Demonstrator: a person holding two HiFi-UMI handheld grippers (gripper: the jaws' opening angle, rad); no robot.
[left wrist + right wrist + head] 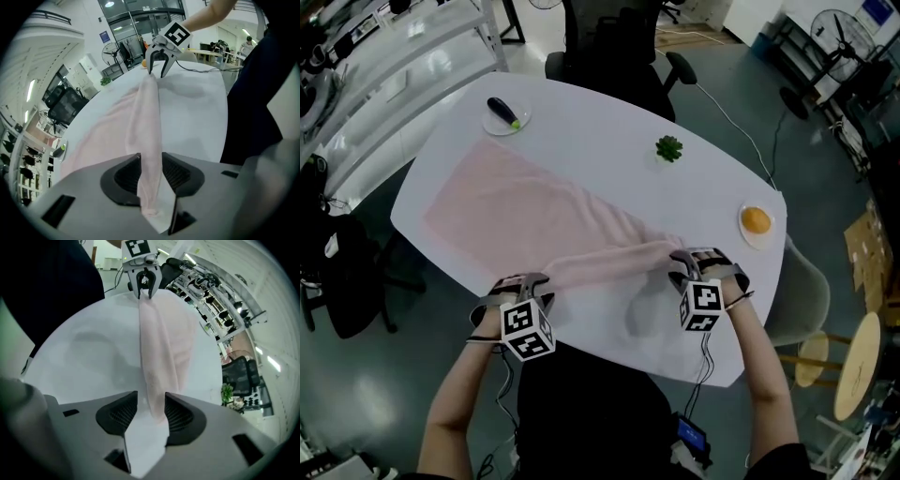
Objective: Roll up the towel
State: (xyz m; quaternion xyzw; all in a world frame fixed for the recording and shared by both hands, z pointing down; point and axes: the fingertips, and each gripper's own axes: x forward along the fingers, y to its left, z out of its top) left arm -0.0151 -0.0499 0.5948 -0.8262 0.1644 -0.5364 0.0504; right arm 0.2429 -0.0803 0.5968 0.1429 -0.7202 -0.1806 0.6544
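**Towel fold spans both grippers; the flat cloth lies beyond them**

A pink towel (525, 211) lies slantwise on a white oval counter (581, 112). Its long axis runs from the near right edge to the far left. The near end is turned over into a soft ridge (609, 261) that runs crosswise, from one gripper to the other.

The left gripper (530, 281) sits at the ridge's left end. Its jaws are partly apart, and the fold fills the gap and brushes both pads, seemingly without squeeze. The right gripper (686, 261) sits at the right end, a little farther from the person. Its jaws are also apart. There the fold rests against one pad, and bare counter shows beside the other.

All the unrolled cloth lies ahead of both grippers, away from the person and off to the left. The next turn of the roll would therefore likely need to travel that slanted way. Both ends would have to advance together so the ridge stays square to the towel's length.
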